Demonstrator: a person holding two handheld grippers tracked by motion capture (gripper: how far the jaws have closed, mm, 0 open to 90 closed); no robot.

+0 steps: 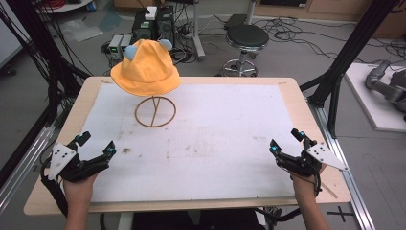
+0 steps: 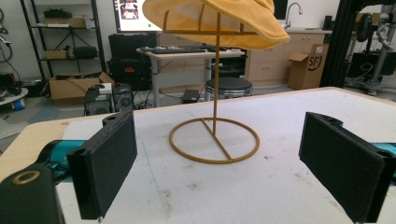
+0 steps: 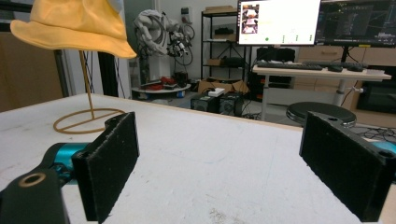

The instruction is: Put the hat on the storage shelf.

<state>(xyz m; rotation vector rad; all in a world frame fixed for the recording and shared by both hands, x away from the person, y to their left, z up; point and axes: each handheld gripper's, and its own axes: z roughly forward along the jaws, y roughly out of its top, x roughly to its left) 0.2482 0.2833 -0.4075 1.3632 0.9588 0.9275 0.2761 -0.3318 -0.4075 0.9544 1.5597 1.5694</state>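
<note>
The left gripper (image 1: 97, 146) is held low at the desk's (image 1: 38, 191) near left corner, jaws spread wide and empty. Ahead of it and slightly rightward, a yellow hat (image 1: 145, 69) is perched on a wire stand (image 1: 155, 111) in the far left part of the desk, post upright. The hat is judged nearer this gripper. The right gripper (image 1: 286, 141) is held at the near right edge, likewise wide and empty.
</note>
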